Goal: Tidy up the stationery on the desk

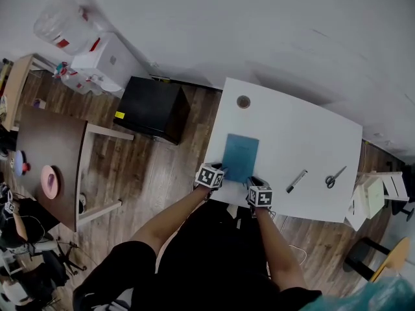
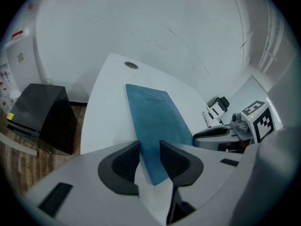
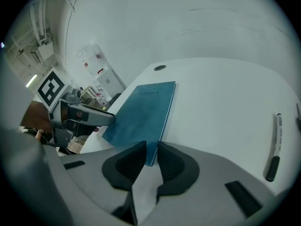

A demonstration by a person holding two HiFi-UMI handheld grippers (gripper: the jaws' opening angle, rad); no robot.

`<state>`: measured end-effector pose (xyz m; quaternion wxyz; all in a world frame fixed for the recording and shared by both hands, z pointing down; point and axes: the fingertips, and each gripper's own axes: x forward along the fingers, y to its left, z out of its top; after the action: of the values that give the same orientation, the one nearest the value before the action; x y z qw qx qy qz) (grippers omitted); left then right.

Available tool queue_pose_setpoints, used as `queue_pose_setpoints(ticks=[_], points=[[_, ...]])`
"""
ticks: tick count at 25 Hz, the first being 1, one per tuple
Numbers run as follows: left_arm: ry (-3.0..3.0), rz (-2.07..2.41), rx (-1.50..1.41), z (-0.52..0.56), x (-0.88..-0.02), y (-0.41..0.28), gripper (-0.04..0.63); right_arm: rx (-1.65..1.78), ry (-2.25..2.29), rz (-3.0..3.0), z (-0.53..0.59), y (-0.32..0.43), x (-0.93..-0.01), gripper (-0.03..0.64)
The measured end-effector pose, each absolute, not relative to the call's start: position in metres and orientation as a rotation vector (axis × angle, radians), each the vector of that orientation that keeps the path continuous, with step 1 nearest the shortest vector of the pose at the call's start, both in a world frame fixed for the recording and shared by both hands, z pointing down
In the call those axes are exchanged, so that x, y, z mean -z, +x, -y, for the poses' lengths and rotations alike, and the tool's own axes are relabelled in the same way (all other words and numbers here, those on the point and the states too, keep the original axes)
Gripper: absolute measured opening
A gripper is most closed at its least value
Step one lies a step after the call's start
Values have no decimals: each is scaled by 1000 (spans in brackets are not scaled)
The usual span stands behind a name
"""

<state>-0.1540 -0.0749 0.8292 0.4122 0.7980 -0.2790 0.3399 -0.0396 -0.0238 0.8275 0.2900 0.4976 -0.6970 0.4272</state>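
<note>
Framing the blue notebook (image 1: 240, 157) at the desk's (image 1: 305, 131) near edge, the left gripper (image 2: 149, 161) and right gripper (image 3: 151, 161) each hold jaws slightly apart around a near corner, neither pinching. Looks like the pick-up step. Next comes a square, even clamp. Pen (image 1: 296, 181) and scissors (image 1: 335, 177) wait to the right.

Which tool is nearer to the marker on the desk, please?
Right. The right tool sits at the near right corner of the blue notebook, left of the marker; the left tool is at its near left corner, farther off.
</note>
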Motion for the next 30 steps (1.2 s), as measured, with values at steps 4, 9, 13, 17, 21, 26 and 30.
queue_pose_setpoints(ticks=[4, 9, 13, 17, 21, 26, 30], points=[[2031, 689, -870, 71, -828, -157, 129, -1135, 1340, 1861, 22, -37, -822, 81], [2068, 747, -862, 53, -817, -161, 133, -1182, 1528, 1845, 13, 17, -798, 81], [2051, 791, -796, 30, -813, -154, 133, -1211, 1702, 1755, -4, 85, -790, 81], [2063, 807, -708, 15, -802, -124, 132, -1222, 1837, 1644, -19, 150, -789, 81], [2084, 808, -682, 10, -794, -82, 124, -1251, 1907, 1580, -23, 193, -797, 81], [2098, 831, -654, 12, -784, -44, 47, -1239, 1913, 1558, -17, 220, -805, 81], [2092, 844, -672, 8, -783, -29, 34, -1290, 1893, 1569, -13, 227, -812, 89]])
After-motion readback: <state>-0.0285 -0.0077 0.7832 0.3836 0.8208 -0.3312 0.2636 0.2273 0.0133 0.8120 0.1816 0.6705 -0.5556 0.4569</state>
